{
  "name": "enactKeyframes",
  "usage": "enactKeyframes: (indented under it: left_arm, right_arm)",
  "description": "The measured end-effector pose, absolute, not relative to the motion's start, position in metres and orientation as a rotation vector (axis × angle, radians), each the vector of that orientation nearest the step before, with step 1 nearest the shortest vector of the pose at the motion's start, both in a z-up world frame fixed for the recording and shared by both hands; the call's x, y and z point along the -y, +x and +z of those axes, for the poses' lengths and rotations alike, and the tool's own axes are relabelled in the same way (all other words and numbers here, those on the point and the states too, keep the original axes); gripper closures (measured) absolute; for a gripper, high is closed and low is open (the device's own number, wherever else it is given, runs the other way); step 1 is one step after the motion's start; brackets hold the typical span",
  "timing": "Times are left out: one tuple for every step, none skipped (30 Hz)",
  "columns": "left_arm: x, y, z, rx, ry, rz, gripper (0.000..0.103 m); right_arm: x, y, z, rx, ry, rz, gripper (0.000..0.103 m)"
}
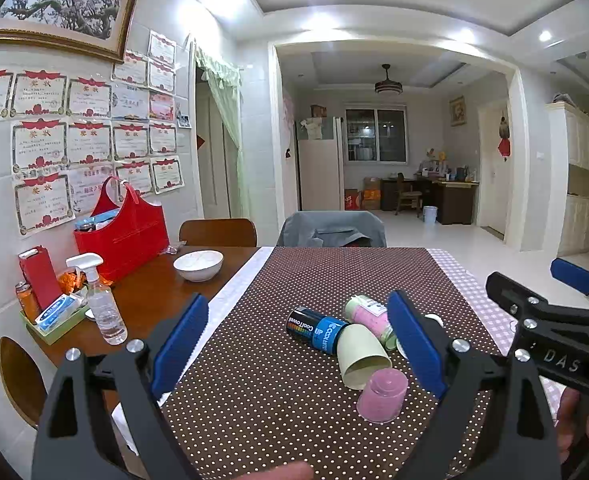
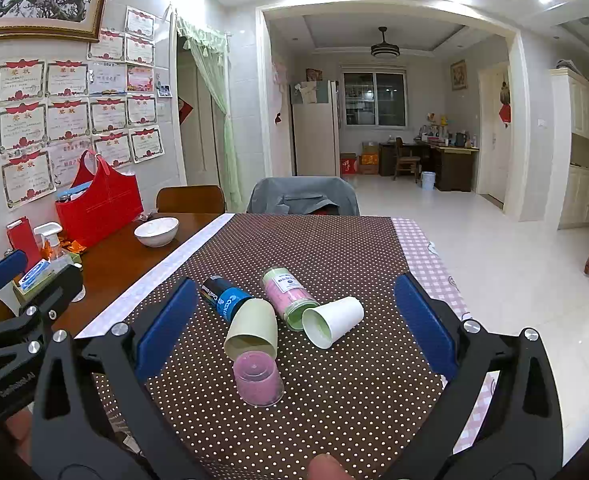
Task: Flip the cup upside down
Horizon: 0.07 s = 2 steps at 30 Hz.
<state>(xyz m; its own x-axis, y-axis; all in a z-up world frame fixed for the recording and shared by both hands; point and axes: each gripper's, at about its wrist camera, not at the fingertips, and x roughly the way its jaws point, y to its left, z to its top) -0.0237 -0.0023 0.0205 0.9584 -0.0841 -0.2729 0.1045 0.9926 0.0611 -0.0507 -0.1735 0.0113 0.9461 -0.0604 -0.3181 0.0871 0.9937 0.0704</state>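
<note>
Both claws stood wide apart and held nothing: the left claw [image 1: 310,340] and the right claw [image 2: 298,320] hovered above the brown polka-dot cloth [image 2: 294,248] on the table [image 2: 114,252], each framing the cluster of containers.

Three cups showed. A pale yellow-green plastic cup [image 2: 252,330] lay on its side with its mouth toward the cameras; a white paper cup [image 2: 334,320] lay on its side just to its right; a translucent pink plastic cup [image 2: 258,378] already stood mouth-down, touching the yellow-green cup's rim. Two cylindrical containers lay behind them: a black-and-blue can [image 2: 224,298] and a pink-and-green jar [image 2: 290,296], the yellow-green cup's base resting against the can.

Which cup the task meant could not be told; the two lying down looked the likeliest. Both would probably be very light. The paper one would likely crush under a hard squeeze, so a gentle pinch across the side wall near the stiffer rim seemed wise. The plastic one looked stiffer but smooth and tapered, apt to slip or roll, and was best gripped across mid-body.
</note>
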Motion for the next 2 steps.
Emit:
enactKeyframes:
  left_arm:
    - [0.0020, -0.0237, 0.0206, -0.273, 0.075, -0.095, 0.014]
    - [0.0018, -0.0237, 0.0205, -0.273, 0.075, -0.094, 0.014]
  right_arm:
    - [0.1735, -0.0508, 0.0113, -0.322, 0.084, -0.076, 0.006]
    - [0.1735, -0.0509, 0.0113, -0.322, 0.084, -0.075, 0.006]
